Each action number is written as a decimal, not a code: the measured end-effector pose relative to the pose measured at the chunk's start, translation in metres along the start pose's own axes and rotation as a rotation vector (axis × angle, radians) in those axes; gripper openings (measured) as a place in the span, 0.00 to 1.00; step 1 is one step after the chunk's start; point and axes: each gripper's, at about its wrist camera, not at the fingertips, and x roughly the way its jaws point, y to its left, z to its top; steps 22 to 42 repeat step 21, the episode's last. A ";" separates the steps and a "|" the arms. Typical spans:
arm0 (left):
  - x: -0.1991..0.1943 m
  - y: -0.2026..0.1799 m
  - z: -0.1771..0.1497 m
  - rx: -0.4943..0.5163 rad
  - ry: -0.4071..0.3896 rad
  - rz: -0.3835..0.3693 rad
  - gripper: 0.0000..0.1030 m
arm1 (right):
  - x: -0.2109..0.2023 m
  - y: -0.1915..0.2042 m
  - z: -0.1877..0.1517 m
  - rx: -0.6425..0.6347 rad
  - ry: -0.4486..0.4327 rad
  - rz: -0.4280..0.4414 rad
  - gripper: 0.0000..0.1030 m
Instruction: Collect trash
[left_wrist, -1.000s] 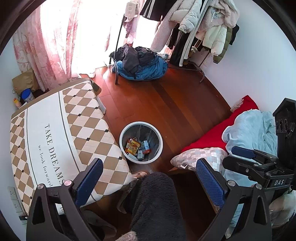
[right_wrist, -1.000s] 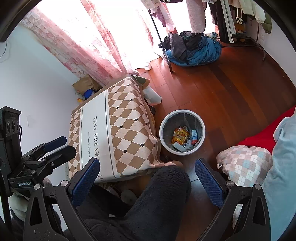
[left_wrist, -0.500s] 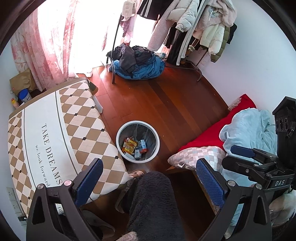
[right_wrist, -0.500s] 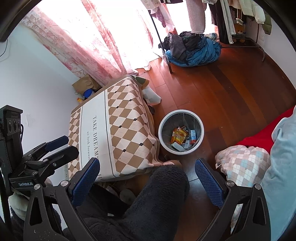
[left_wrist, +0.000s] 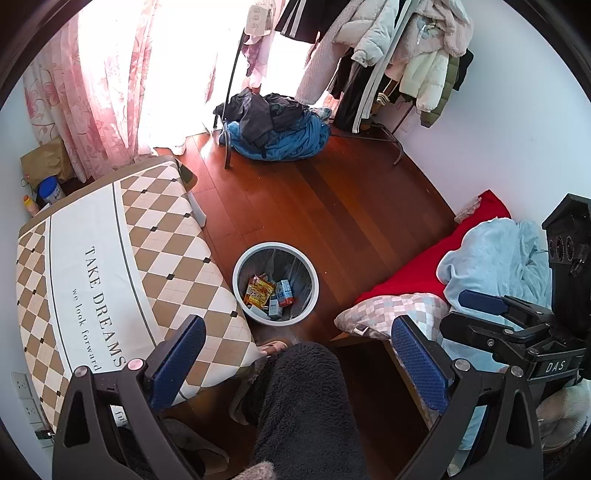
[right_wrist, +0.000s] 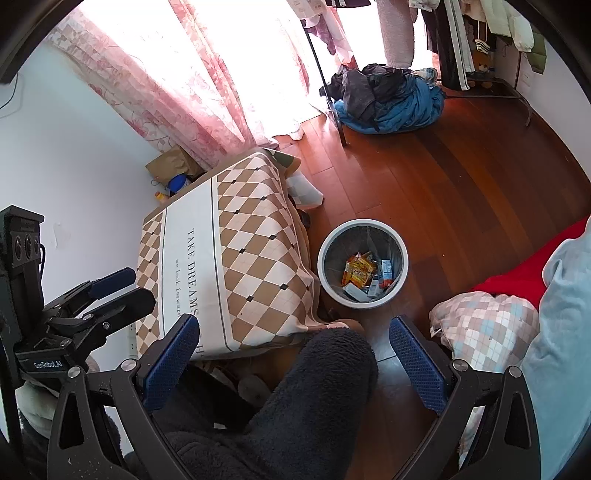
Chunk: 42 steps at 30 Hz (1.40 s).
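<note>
A white-rimmed round bin (left_wrist: 275, 246) (right_wrist: 362, 223) stands on the wooden floor beside the table. Inside lie orange snack wrappers (left_wrist: 259, 291) (right_wrist: 358, 271) and small cartons (left_wrist: 284, 293) (right_wrist: 386, 272). My left gripper (left_wrist: 295, 354) is held high above the floor, open, with nothing between its blue pads. My right gripper (right_wrist: 293, 349) is also open and empty, at about the same height. Each gripper shows at the edge of the other's view: the right one (left_wrist: 491, 314), the left one (right_wrist: 114, 291). Both hang well above the bin.
A table under a checked cloth (left_wrist: 110, 258) (right_wrist: 236, 258) fills the left. The person's dark fleece-clad leg (left_wrist: 303, 398) lies below the grippers. A red bed with a blue blanket (left_wrist: 491, 258) and checked pillow (left_wrist: 391, 310) is right. A clothes heap (left_wrist: 277, 129) and rack stand far back.
Both grippers have lifted a little and drawn back, so the bin and table look slightly smaller and lower in view. Both stay open and empty.
</note>
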 end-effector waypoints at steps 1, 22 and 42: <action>0.000 0.000 0.000 0.000 0.000 0.000 1.00 | 0.000 0.000 0.000 -0.002 0.001 -0.001 1.00; -0.005 -0.001 0.003 -0.007 -0.005 0.001 1.00 | 0.000 0.004 0.002 -0.004 -0.001 -0.004 1.00; -0.005 -0.001 0.003 -0.007 -0.005 0.001 1.00 | 0.000 0.004 0.002 -0.004 -0.001 -0.004 1.00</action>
